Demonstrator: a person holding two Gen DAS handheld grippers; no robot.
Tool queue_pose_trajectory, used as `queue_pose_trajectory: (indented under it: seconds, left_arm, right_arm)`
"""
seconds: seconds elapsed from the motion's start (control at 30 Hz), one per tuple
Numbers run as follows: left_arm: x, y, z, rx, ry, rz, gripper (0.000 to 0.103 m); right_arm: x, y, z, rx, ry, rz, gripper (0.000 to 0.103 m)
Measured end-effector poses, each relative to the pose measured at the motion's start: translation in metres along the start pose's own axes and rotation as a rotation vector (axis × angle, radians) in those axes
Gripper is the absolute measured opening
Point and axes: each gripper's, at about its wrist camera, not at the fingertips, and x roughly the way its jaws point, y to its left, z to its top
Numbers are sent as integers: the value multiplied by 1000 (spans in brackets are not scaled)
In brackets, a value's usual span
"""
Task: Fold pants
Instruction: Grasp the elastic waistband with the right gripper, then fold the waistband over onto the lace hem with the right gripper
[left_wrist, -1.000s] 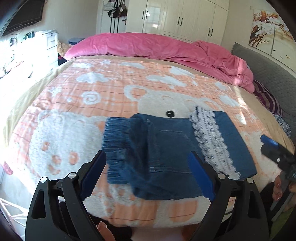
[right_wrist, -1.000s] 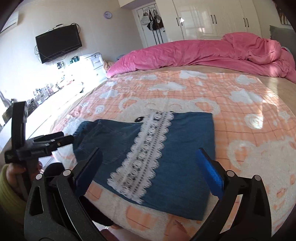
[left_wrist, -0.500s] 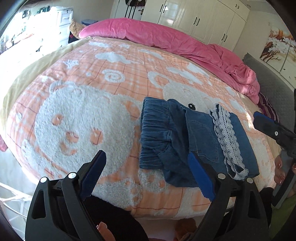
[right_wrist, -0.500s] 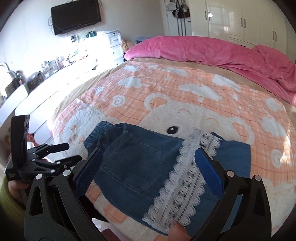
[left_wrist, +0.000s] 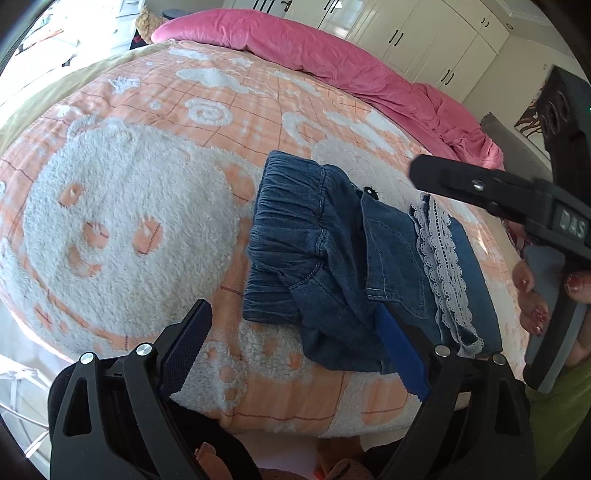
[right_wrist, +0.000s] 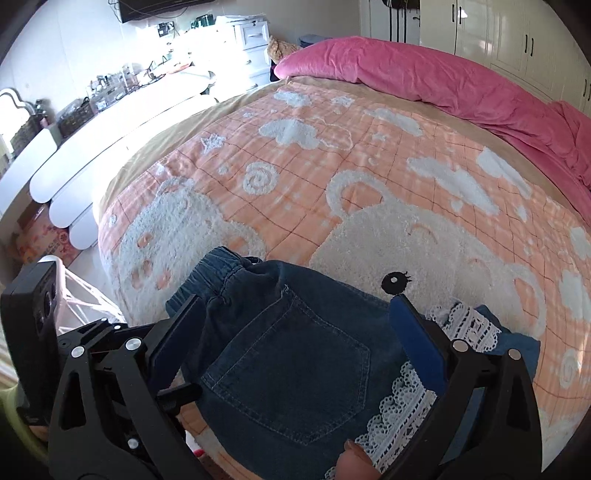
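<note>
Folded blue denim pants (left_wrist: 332, 266) with a white lace trim (left_wrist: 441, 258) lie near the front edge of the bed; the elastic waistband (left_wrist: 288, 221) faces left. My left gripper (left_wrist: 295, 350) is open and empty just in front of the pants' near-left corner. My right gripper (right_wrist: 295, 339) is open and hovers over the back pocket (right_wrist: 291, 373), lace (right_wrist: 402, 406) to its right. The right gripper also shows in the left wrist view (left_wrist: 517, 206), above the pants' right end.
The pants lie on an orange-and-white fleece blanket with bear patterns (left_wrist: 129, 206). A pink duvet (left_wrist: 332, 55) is bunched along the far side. White wardrobes (left_wrist: 443, 44) stand behind, white furniture (right_wrist: 92, 147) to the left of the bed.
Both grippers have swung left and come closer to the pants. The right gripper now hovers over the pocket area. The pants have not moved.
</note>
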Motion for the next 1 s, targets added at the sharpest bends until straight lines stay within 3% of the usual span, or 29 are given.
queue_pose_trajectory:
  seconds: [0.13, 0.2, 0.27, 0.3, 0.4, 0.67, 0.73, 0.77, 0.83, 1.0]
  left_arm:
    - [7, 1, -2, -26, -3, -34, 85]
    - [9, -1, -3, -30, -4, -56, 72]
    - [11, -1, -4, -32, -12, -54, 69]
    - [12, -1, -4, -37, -9, -64, 61]
    - [15, 2, -4, -53, -7, -95, 53]
    - [21, 3, -6, -70, -4, -127, 53]
    - [22, 3, -7, -74, -7, -132, 53]
    - [23, 4, -7, -79, -9, -140, 53]
    - [23, 7, -6, -93, -16, -158, 57]
    - [18, 17, -5, -122, -47, -217, 65]
  right_arm:
    - [23, 5, 9, -13, 46, 11, 94]
    - [34, 7, 14, -19, 71, 23, 94]
    - [43, 9, 17, -16, 91, 38, 94]
    - [47, 10, 19, -13, 102, 54, 94]
    - [58, 14, 23, -1, 130, 104, 94]
    - [100, 31, 24, -32, 244, 126, 93]
    - [114, 34, 17, -39, 287, 109, 74]
    - [117, 36, 14, -60, 285, 90, 70]
    - [111, 36, 11, -65, 243, 122, 48]
    - [83, 22, 8, -1, 167, 213, 36]
